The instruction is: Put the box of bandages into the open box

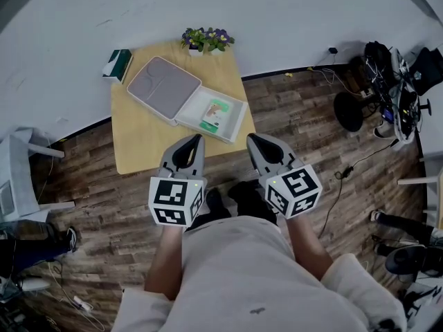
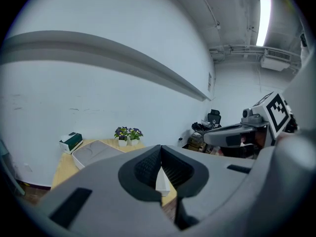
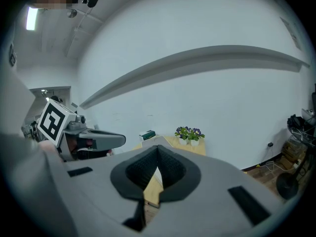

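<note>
On the yellow table lies an open white box, its grey-lined lid folded back to the left. A green-and-white flat pack lies inside its tray. A small green-and-white box stands at the table's far left corner, also seen as the green box and the green box. My left gripper and right gripper hover side by side over the table's near edge, both shut and empty. In its own view the left gripper has its jaws together, as does the right gripper.
A pot of purple flowers stands at the table's far edge against the white wall. Wood floor surrounds the table. Chairs and cables crowd the right side, and a white chair stands at the left.
</note>
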A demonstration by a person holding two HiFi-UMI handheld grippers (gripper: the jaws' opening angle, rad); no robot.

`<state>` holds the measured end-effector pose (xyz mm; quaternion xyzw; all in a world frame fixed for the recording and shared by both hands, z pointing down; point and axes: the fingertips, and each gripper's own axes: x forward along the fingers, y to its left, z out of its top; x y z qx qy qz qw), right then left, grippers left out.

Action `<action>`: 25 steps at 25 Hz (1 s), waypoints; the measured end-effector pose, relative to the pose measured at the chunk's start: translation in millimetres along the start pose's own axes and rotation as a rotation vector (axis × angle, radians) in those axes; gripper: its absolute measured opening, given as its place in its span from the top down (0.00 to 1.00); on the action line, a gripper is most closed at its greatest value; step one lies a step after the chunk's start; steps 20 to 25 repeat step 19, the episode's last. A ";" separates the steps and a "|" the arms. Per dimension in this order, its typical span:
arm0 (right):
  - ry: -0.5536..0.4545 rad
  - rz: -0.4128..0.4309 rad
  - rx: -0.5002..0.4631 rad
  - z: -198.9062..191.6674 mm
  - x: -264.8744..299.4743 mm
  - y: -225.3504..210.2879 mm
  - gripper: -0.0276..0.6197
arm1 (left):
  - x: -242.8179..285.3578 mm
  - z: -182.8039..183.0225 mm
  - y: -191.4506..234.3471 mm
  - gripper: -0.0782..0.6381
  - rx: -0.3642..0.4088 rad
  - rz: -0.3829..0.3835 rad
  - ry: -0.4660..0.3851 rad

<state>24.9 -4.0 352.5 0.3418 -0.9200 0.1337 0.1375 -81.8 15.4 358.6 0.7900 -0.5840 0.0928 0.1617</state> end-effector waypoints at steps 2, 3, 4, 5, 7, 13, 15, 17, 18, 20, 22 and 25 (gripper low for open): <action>-0.006 -0.004 -0.002 1.4 -0.3 0.0 0.95 | -1.0 2.4 -0.7 0.88 0.002 -0.004 -0.012; -0.010 -0.008 -0.003 2.0 -0.6 -0.3 0.95 | -1.0 3.0 -1.3 0.88 0.004 -0.007 -0.016; -0.014 -0.012 -0.003 2.4 -1.1 -0.6 0.95 | -0.8 3.0 -1.9 0.88 0.005 -0.010 -0.018; -0.016 -0.015 -0.003 2.4 -1.9 -0.6 0.95 | -0.5 2.6 -2.8 0.88 0.006 -0.012 -0.019; -0.016 -0.017 -0.004 1.6 -4.1 0.0 0.95 | -0.4 2.0 -5.5 0.88 0.004 -0.016 -0.021; -0.018 -0.022 -0.011 3.9 -8.8 -1.9 0.95 | 2.6 5.0 -17.4 0.88 0.023 -0.050 -0.020; -0.021 -0.023 -0.014 5.0 -9.6 -1.9 0.95 | 2.7 5.3 -19.3 0.88 0.027 -0.054 -0.023; -0.023 -0.024 -0.017 5.8 -10.2 -1.5 0.95 | 2.3 5.5 -19.9 0.88 0.026 -0.055 -0.027; -0.023 -0.024 -0.019 6.0 -10.3 -1.3 0.95 | 2.2 5.7 -20.0 0.88 0.026 -0.055 -0.029; -0.024 -0.024 -0.020 6.3 -10.4 -1.2 0.95 | 2.1 5.8 -20.1 0.88 0.025 -0.055 -0.031; -0.024 -0.024 -0.020 6.3 -10.4 -1.2 0.95 | 2.1 5.8 -20.1 0.88 0.025 -0.055 -0.031; -0.024 -0.024 -0.020 6.3 -10.4 -1.2 0.95 | 2.1 5.8 -20.1 0.88 0.025 -0.055 -0.031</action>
